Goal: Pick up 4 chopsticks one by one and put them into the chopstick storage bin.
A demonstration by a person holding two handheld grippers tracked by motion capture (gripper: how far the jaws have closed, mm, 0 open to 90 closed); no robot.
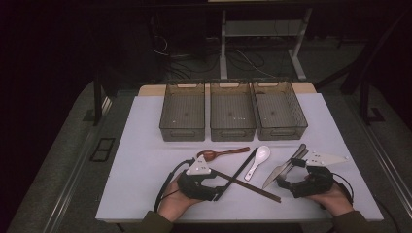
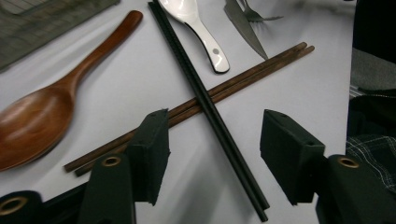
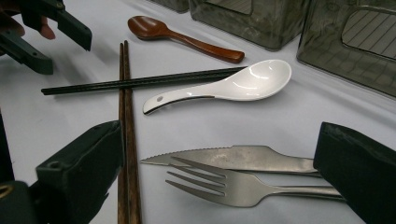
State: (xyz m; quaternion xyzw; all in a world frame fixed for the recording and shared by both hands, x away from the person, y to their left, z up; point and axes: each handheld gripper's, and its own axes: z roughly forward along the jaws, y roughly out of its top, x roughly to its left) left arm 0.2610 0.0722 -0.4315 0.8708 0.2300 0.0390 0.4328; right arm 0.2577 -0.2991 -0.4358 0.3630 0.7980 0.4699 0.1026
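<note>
Near the table's [image 1: 145,121] front edge: left tool [image 2: 212,140] parted astride black chopsticks [image 2: 205,107] crossing brown chopsticks [image 2: 233,84], pads untouching. Right tool [image 3: 219,172] parted around knife [image 3: 233,156] and fork [image 3: 233,186].

Black chopsticks [image 2: 212,116], brown chopsticks [image 2: 243,77], white spoon [image 2: 198,28].

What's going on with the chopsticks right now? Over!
Left gripper open, jaws straddling black chopsticks, not touching. Right gripper open around knife and fork. Brown chopsticks lie crossed underneath the black pair.
</note>
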